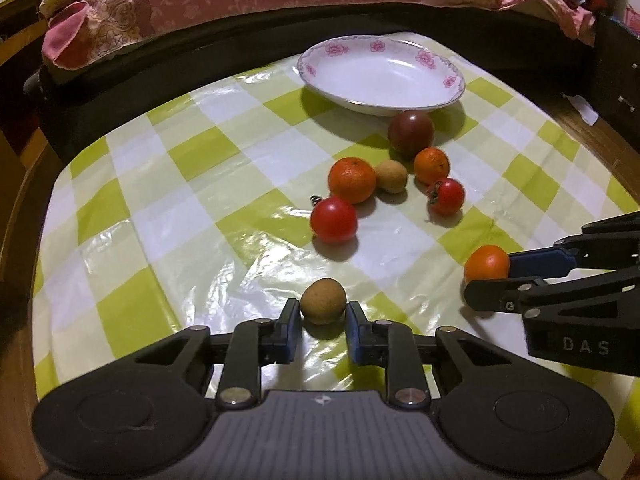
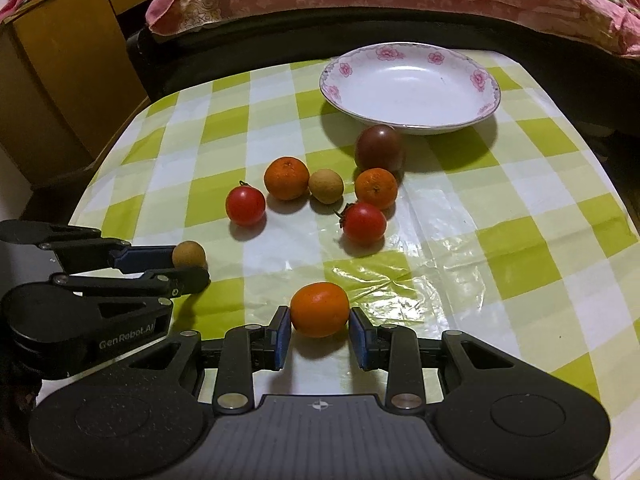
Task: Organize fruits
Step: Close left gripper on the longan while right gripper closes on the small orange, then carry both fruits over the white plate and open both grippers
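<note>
On the checked worktop [image 1: 160, 216] we have the left claw [image 1: 323, 314] closed on a small brown fruit [image 1: 323, 301] and the right claw [image 2: 319, 322] closed on an orange fruit [image 2: 319, 309], both low by the cloth. The flowered plate [image 1: 352, 96] is empty. By our reckoning, sorting has barely begun: six fruits [image 1: 352, 180] lie loose between claws and plate.
</note>
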`<state>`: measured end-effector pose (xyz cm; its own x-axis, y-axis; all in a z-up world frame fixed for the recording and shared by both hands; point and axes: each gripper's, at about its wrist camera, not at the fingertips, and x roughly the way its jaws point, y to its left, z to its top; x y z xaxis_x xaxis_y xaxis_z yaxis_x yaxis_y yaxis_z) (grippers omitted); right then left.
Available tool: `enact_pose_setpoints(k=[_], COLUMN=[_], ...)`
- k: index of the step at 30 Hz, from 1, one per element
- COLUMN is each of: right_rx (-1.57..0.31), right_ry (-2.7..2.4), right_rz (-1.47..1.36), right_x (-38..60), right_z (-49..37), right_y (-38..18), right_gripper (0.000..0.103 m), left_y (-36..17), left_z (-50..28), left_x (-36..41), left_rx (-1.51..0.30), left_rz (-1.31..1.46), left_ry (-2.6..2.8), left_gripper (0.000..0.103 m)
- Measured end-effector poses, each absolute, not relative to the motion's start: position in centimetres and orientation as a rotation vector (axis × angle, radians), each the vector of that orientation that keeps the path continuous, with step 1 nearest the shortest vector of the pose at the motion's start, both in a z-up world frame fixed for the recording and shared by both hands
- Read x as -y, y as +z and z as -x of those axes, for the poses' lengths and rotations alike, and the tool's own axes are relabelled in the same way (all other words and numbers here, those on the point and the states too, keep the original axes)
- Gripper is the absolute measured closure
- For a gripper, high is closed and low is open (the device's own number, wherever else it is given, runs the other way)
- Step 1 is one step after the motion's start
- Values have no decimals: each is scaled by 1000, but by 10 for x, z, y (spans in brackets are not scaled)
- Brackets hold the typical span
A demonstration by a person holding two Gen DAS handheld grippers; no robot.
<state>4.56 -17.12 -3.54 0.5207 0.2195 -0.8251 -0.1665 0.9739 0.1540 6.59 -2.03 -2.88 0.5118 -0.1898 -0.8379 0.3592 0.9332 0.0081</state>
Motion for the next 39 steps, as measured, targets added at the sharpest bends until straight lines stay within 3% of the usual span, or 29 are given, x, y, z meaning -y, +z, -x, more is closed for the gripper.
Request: enact_pose_setpoints(k=[18, 39], right_rx=[-928, -841], right_ry=[210, 130], right_rz=[-103, -96], right_x=[194, 231], right_z=[-62, -165], right_y=[-13, -3], right_gripper=[75, 75], left_y=[6, 3], left_z=[-100, -200], left_x=[53, 90], left_rx=[-902, -866], left_rz=[-186, -156], left_ry=[-412, -406], left_gripper=[71, 71])
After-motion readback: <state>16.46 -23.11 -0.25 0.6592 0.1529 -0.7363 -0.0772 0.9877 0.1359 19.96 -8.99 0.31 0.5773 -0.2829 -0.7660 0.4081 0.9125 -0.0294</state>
